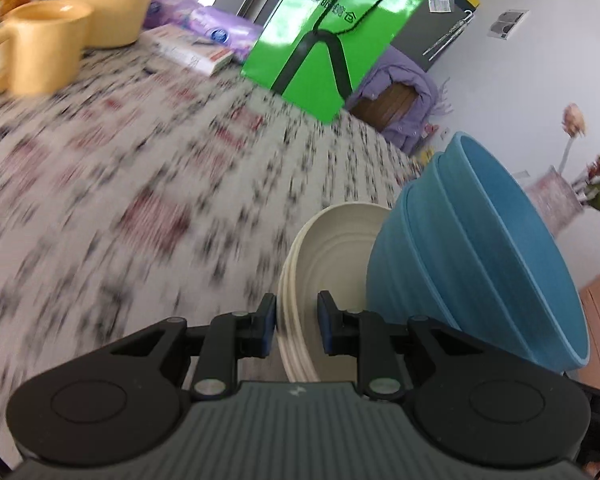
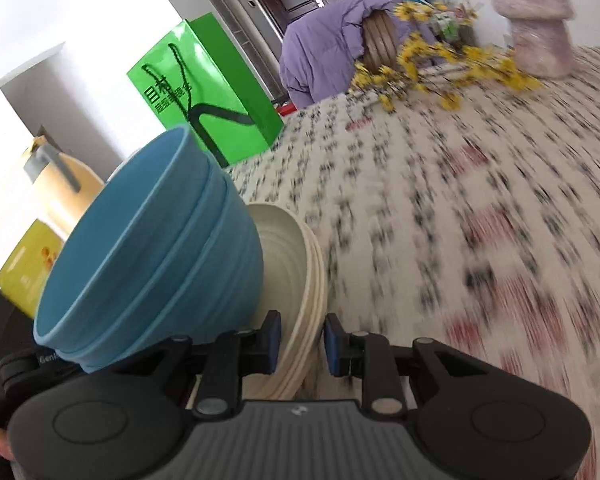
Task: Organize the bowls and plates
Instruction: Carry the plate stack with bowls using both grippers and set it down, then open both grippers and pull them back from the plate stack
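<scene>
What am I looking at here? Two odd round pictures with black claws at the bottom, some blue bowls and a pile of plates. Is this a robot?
No robot arm here: a person holds a hand-held gripper in each hand, and each has a wide-angle camera looking forward along its two fingers, which bends the picture. One picture comes from the left gripper, the other from the right gripper.

Both are shut on the same stack of cream plates, each pinching the rim from an opposite side. On the plates sit nested blue bowls. The whole load looks lifted above the table with the patterned tablecloth, whose blur suggests motion.

Also on the table: a green paper bag, a yellow mug with a taller yellow vessel behind it, and yellow flowers. A purple jacket hangs over a chair beyond.
</scene>
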A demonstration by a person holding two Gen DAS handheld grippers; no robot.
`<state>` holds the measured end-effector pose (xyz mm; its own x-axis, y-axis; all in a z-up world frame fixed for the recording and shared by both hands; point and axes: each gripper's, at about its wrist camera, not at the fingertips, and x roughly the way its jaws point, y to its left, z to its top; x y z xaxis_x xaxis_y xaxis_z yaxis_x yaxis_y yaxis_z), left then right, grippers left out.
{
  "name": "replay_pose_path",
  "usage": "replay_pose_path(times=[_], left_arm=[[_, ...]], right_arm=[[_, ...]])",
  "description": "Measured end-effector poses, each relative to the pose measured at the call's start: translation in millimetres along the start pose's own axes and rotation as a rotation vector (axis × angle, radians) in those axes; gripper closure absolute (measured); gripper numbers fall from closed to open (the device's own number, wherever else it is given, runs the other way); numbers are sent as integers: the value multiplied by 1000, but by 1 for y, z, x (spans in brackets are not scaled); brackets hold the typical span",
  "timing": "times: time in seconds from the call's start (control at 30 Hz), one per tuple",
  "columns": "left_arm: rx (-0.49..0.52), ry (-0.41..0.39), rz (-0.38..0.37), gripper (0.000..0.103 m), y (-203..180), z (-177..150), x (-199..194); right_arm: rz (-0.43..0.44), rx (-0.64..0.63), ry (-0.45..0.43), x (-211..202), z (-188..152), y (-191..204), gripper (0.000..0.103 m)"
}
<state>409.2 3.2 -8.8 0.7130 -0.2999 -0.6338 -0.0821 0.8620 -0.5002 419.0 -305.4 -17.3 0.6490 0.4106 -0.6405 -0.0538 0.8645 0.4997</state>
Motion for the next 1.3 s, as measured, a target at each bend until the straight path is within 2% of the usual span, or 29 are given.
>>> replay_pose_path(times=[0.27,0.5,0.73,0.77,0.8,0.83,0.93,0.97,1.0,1.13,1.2,1.23,1.3], left_arm=[[32,14,7,82,3,-76,-60],[43,10,10,82,4,-98,-83],[96,-24,-37,80,6,-103,-81],[99,-35,-34,73,5,-104,-83],[111,-50,-32,56,3,-105,-85],[134,-64,-26,52,1,-107,-88],[215,-100,-2,49,-5,-112,-97],[222,-109,3,43,-5,-113,-100],[225,-116,9,39,-5,-113,-105],[295,-181,78,32,-6,-118,-129],[376,-236,132,23,-10,-126,-142],[416,-271,156,20,-12,-131,-149],[489,-339,194,6,-14,-143,-163]], right_arm=[[-32,17,-17,-63,-68,-1,82],[-33,24,-17,-89,-98,0,82],[-66,47,-19,-93,-114,-8,81],[-73,42,-27,-94,-116,-8,81],[-73,37,-44,-97,-118,-7,80],[-73,33,-60,-101,-119,-7,80],[-87,2,-106,-111,-118,-1,80],[-93,-6,-113,-114,-118,0,80],[-100,-16,-120,-118,-118,2,76],[-166,-95,-194,-138,-124,14,59],[-209,-128,-240,-147,-130,22,41],[-233,-146,-276,-154,-136,25,37],[-260,-181,-337,-168,-151,31,23]])
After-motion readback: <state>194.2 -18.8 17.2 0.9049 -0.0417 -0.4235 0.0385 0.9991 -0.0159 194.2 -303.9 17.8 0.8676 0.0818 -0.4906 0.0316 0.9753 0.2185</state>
